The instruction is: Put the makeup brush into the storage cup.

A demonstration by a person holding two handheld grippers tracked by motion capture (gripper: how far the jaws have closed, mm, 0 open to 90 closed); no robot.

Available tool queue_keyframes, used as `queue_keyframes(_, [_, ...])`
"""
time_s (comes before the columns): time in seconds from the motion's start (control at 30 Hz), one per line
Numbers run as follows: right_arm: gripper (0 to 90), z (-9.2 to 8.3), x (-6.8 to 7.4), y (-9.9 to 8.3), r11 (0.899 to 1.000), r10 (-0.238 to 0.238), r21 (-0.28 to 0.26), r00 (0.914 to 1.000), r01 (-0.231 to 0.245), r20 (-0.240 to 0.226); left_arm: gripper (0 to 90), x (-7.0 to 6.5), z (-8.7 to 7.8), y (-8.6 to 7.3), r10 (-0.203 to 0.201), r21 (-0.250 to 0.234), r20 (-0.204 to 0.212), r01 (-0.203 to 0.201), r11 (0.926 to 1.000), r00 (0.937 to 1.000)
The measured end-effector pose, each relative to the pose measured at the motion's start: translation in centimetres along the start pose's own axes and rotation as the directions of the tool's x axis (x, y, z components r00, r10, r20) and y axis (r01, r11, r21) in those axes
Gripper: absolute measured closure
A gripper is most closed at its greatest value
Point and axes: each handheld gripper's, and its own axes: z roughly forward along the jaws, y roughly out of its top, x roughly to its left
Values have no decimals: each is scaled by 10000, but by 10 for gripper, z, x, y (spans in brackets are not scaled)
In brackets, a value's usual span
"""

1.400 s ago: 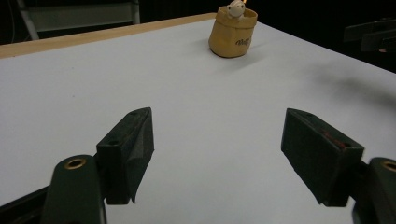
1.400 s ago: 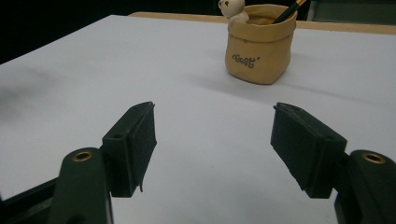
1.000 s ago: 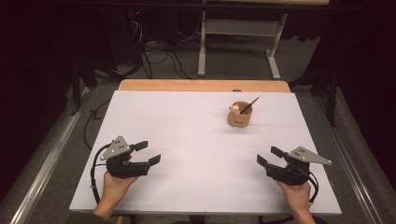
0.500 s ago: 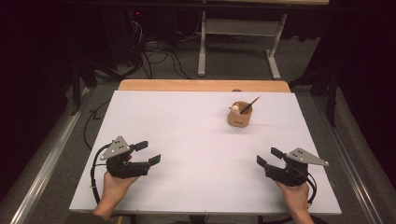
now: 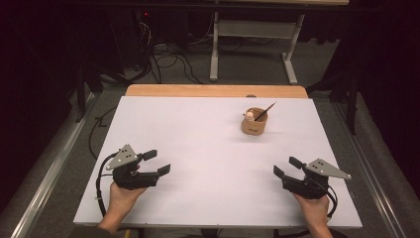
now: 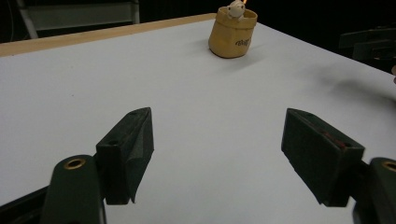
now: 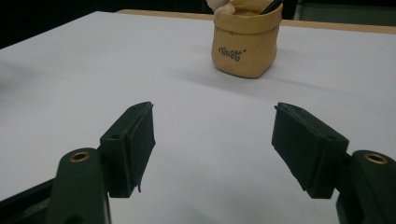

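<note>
From the high view, the left claw [image 5: 157, 162] is sitting near the table's [image 5: 198, 134] near-left corner and the right claw [image 5: 287, 166] near its near-right corner — both gaping wide, holding nothing. A tan cup [image 5: 253, 122] with a pencil [image 5: 265, 111] is standing toward the far-right part of the table.

In the left gripper view, the jaws are spreading wide over bare table, the cup [image 6: 232, 33] far ahead.

In the right gripper view, the jaws are likewise gaping — the cup [image 7: 244, 44] standing ahead between them.
</note>
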Motion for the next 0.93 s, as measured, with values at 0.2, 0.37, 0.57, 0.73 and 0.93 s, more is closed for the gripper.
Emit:
queue_keyframes(0.2, [315, 1, 0, 0, 10000, -25, 61, 10000, 24, 32, 261, 0, 0, 0, 4, -3, 6, -4, 10000, 10000])
queue_keyframes(0.37, [315, 1, 0, 0, 10000, -13, 60, 10000, 12, 38, 261, 0, 0, 0, 8, 0, -7, -8, 10000, 10000])
queue_keyframes(0.57, [315, 0, 0, 0, 10000, -12, 26, 10000, 12, 49, 261, 1, -1, 0, -7, -32, -6, 7, 10000, 10000])
queue_keyframes(0.73, [315, 1, 0, 0, 10000, -27, 38, 10000, 27, 37, 261, 1, -1, 0, 8, -14, -16, -8, 10000, 10000])
queue_keyframes(0.93, [315, 1, 0, 0, 10000, -34, 24, 10000, 34, 28, 262, 1, -1, 0, -5, -50, -44, 5, 10000, 10000])
